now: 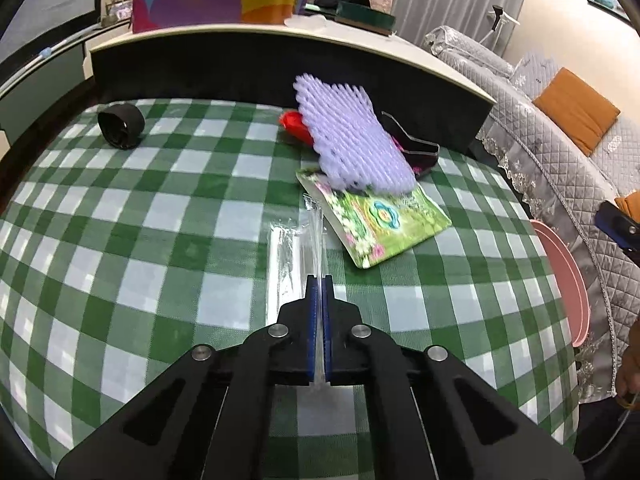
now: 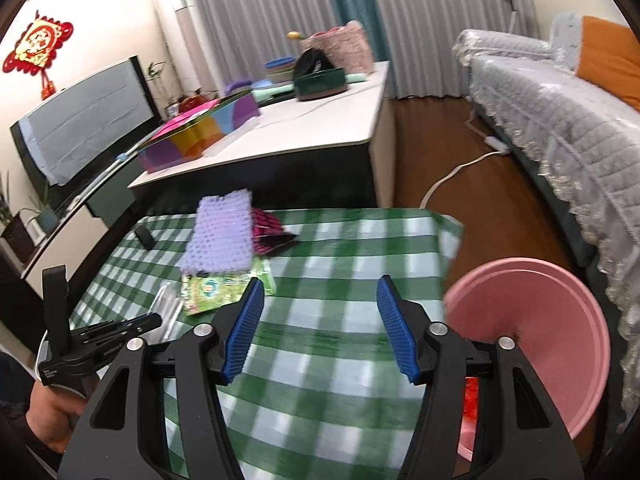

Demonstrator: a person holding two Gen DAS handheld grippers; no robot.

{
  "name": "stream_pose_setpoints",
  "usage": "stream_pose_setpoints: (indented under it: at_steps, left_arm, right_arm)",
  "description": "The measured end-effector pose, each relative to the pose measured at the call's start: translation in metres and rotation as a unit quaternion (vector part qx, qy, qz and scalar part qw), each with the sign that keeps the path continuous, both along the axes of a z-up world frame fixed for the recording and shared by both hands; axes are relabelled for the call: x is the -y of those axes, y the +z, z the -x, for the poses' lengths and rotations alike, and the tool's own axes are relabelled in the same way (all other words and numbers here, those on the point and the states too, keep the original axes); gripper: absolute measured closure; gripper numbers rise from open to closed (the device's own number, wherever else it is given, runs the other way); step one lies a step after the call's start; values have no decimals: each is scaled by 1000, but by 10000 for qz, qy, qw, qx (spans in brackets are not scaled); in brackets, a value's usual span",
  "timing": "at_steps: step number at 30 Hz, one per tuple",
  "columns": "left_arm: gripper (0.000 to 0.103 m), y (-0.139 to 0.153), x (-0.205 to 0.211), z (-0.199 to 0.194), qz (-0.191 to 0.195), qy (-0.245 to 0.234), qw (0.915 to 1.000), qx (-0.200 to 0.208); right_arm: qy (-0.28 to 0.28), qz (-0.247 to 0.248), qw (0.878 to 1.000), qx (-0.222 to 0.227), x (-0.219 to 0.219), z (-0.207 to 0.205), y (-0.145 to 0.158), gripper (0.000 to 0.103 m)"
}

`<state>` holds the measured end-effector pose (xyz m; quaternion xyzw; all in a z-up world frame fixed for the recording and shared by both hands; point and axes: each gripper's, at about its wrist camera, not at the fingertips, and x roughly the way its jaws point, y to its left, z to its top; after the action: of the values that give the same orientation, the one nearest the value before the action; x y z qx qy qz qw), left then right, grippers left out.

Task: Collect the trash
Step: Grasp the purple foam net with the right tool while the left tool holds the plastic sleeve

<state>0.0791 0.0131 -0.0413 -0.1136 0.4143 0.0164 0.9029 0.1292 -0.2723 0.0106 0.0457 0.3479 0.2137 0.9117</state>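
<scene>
My left gripper (image 1: pixel 319 280) is shut on a clear plastic wrapper (image 1: pixel 298 240) that lies on the green checked tablecloth (image 1: pixel 160 220). Beyond it lie a green flowered packet (image 1: pixel 380 220), a purple foam net (image 1: pixel 352 144), a red wrapper (image 1: pixel 294 124) and a black-and-pink wrapper (image 1: pixel 416 148). My right gripper (image 2: pixel 318 320) is open and empty above the table's right side, next to a pink basin (image 2: pixel 532 320) with something red (image 2: pixel 471 400) inside. The left gripper (image 2: pixel 156 322) shows in the right wrist view beside the wrapper (image 2: pixel 170 308), the packet (image 2: pixel 216 288) and the foam net (image 2: pixel 222 236).
A black roll (image 1: pixel 121 125) lies at the table's far left. A white-topped cabinet (image 1: pixel 280 36) with boxes stands behind the table. A grey covered sofa (image 2: pixel 560 120) is on the right, with wood floor (image 2: pixel 440 140) between. The pink basin (image 1: pixel 568 280) sits off the table's right edge.
</scene>
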Motion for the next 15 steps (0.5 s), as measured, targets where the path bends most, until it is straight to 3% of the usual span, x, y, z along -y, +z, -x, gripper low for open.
stream_pose_setpoints:
  at_steps: [5, 15]
  left_arm:
    - [101, 5, -7, -3, 11, 16, 9999, 119]
    - [101, 5, -15, -17, 1, 29, 9999, 139]
  right_arm:
    - [365, 42, 9993, -13, -35, -17, -8, 53]
    - [647, 45, 9978, -161, -80, -69, -32, 53]
